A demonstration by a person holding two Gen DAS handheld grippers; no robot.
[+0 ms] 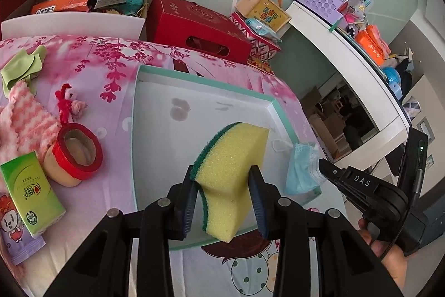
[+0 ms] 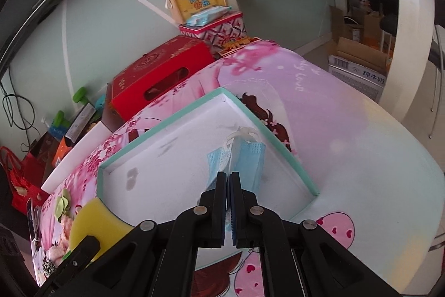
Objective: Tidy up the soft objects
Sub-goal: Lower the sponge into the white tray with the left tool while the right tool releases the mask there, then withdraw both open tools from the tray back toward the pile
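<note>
Two black grippers hang over a shallow white cardboard tray with a teal rim. The left gripper pinches a porous yellow sponge with a green scouring layer; the right gripper is clamped on a pleated blue face mask.
</note>
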